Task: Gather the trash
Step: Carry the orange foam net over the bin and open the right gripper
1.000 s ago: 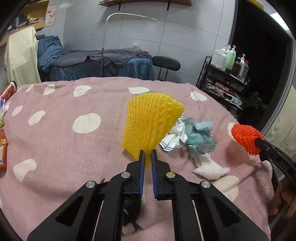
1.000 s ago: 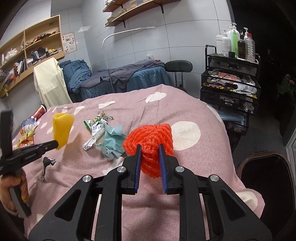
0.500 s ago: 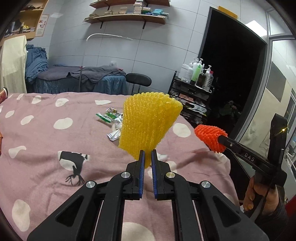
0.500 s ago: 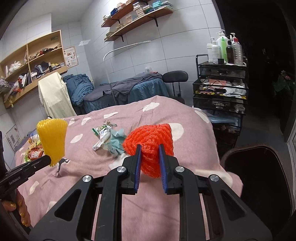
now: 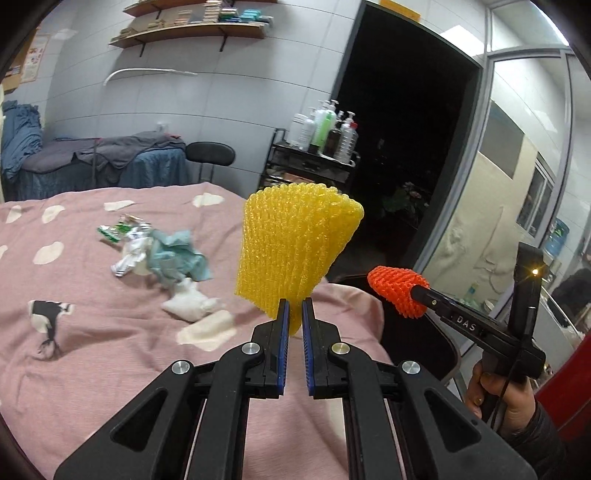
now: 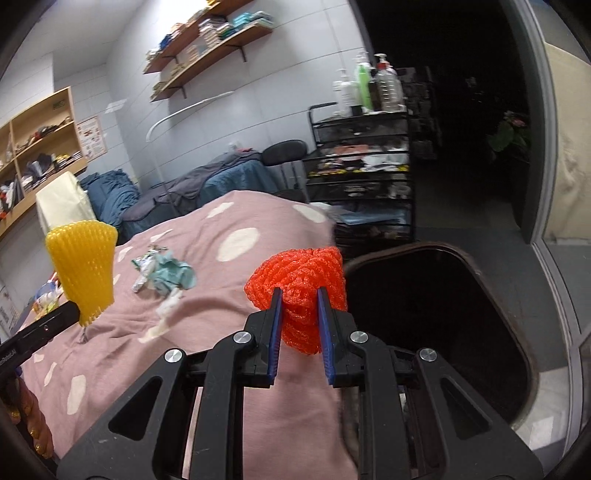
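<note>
**Tiled room, dark doorway**

I see grey tiled walls (image 5: 236, 96) with wooden shelves (image 5: 192, 29), a black stool (image 5: 209, 157), a black cart (image 6: 360, 177) carrying bottles, and a dark doorway (image 5: 406, 147) beside a glass partition (image 5: 517, 177).

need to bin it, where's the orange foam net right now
The orange foam net sits clamped in the right claw, lifted off the bed, beside the dark bin.

I count two foam fruit nets, one yellow net (image 5: 295, 254) in my left tongs (image 5: 293, 314) and one orange net (image 6: 301, 288) in my right tongs (image 6: 298, 314), one heap of crumpled trash (image 5: 162, 254) on the bedspread (image 5: 92, 332), and one dark bin (image 6: 436, 317).
</note>
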Tool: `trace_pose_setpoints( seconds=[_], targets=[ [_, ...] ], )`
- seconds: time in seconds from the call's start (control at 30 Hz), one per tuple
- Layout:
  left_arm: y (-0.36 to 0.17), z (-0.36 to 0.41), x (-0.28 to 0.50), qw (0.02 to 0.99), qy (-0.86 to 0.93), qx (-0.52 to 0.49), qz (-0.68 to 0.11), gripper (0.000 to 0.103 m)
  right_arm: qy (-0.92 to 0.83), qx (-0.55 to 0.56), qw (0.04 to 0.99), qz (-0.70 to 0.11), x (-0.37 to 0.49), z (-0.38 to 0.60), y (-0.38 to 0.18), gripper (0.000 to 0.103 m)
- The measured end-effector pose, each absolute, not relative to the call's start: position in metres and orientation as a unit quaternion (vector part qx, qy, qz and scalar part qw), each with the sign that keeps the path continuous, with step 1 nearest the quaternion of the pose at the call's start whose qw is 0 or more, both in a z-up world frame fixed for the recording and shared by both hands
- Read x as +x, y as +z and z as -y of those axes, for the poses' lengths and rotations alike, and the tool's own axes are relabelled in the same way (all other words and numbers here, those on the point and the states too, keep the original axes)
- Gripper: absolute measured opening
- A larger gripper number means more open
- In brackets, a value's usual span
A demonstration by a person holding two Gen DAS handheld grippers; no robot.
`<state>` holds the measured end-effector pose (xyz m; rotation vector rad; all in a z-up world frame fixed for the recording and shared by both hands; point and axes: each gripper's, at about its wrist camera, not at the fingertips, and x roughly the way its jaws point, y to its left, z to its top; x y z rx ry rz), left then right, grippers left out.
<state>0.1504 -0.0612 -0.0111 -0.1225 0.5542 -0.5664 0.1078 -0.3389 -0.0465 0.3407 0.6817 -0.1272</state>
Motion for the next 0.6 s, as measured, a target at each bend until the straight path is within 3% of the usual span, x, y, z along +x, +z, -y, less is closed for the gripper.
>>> trace_pose_setpoints(
  seconds=[0.3, 0.33, 0.37, 0.43, 0.6],
  targets=[
    [-0.020, 0.105, 0.147, 0.903, -0.317, -0.048, -0.286, 0.008, -0.138, 0.197, 0.896, -0.374, 0.095, 0.393, -0.080, 0.023],
    [-0.021, 0.110, 0.146, 0.901, -0.321, -0.045, -0.288, 0.008, -0.141, 0.205, 0.891, -0.381, 0.093, 0.398, -0.085, 0.031],
    [-0.022, 0.115, 0.146, 0.899, -0.324, -0.044, -0.290, 0.008, -0.146, 0.212, 0.887, -0.384, 0.091, 0.402, -0.089, 0.048],
    [-0.023, 0.123, 0.146, 0.895, -0.332, -0.041, -0.294, 0.008, -0.156, 0.223, 0.881, -0.386, 0.086, 0.407, -0.095, 0.065],
    [-0.025, 0.149, 0.144, 0.884, -0.351, -0.029, -0.306, 0.008, -0.176, 0.222, 0.880, -0.381, 0.075, 0.420, -0.096, 0.066]
  ],
)
